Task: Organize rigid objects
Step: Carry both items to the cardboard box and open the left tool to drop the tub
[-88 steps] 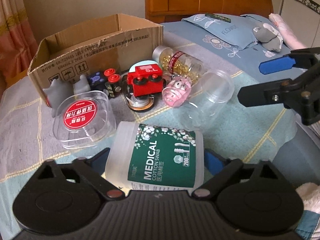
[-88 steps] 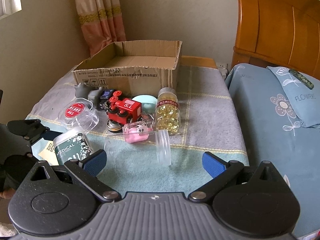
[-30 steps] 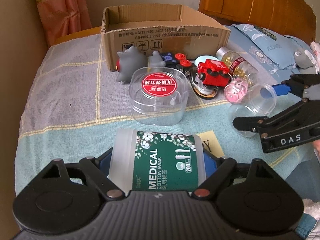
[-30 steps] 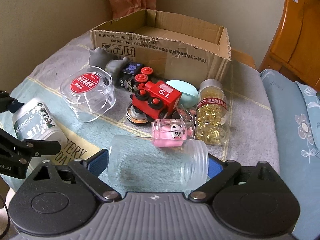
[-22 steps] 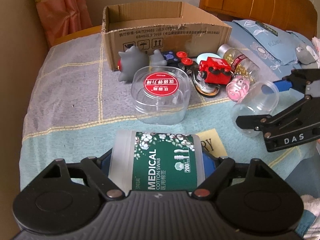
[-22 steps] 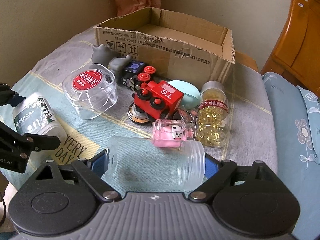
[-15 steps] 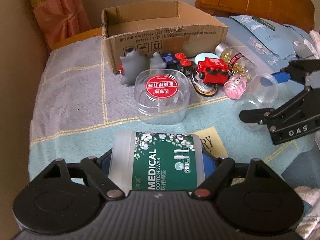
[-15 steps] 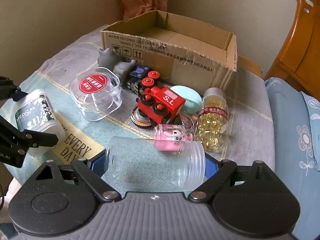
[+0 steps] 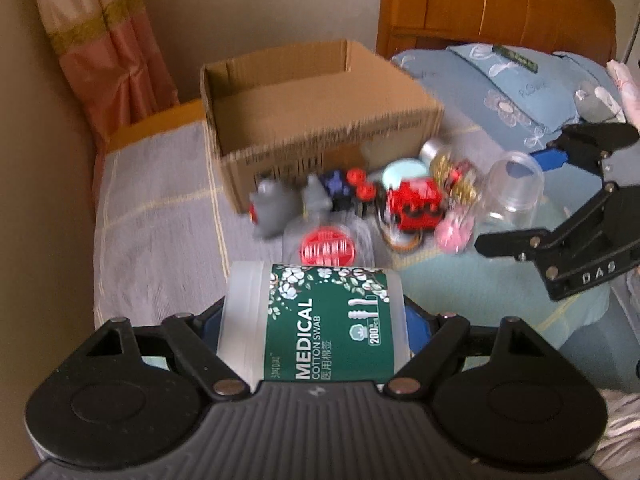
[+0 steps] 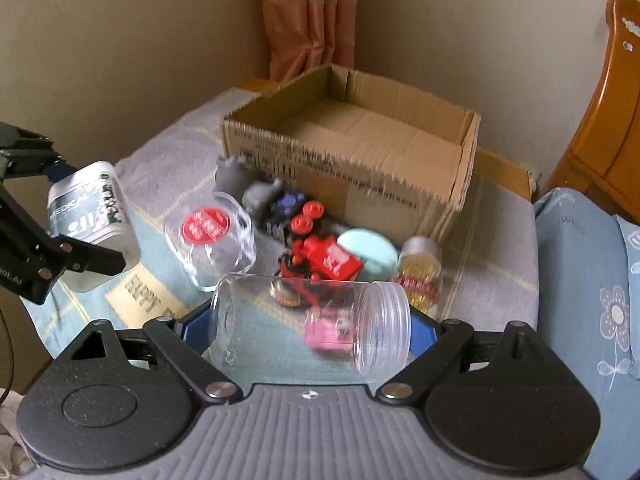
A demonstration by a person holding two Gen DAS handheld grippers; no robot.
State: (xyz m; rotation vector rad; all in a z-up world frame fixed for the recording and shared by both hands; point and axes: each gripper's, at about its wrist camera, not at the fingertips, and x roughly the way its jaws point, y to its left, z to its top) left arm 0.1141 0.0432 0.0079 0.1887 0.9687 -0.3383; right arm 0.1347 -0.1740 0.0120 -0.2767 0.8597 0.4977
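My left gripper (image 9: 314,326) is shut on a white cotton swab tub (image 9: 316,322) with a green label, held sideways above the table. The same cotton swab tub (image 10: 90,208) shows at the left in the right wrist view. My right gripper (image 10: 310,326) is shut on an empty clear plastic jar (image 10: 312,320), lying sideways between the blue pads and lifted off the cloth. That clear plastic jar (image 9: 514,188) appears at the right in the left wrist view. An open cardboard box (image 10: 352,152) stands behind the clutter, nothing visible inside.
On the cloth lie a clear tub with a red lid (image 10: 212,240), a red toy train (image 10: 324,258), grey figures (image 10: 232,172), a capsule bottle (image 10: 420,274), a teal disc (image 10: 368,254) and a pink case (image 10: 326,330). A bed (image 10: 588,280) lies right, a curtain (image 10: 308,16) behind.
Both grippers have risen with the swab tub and the clear jar in them, so the table items sit lower and farther away. The box interior has come into view.
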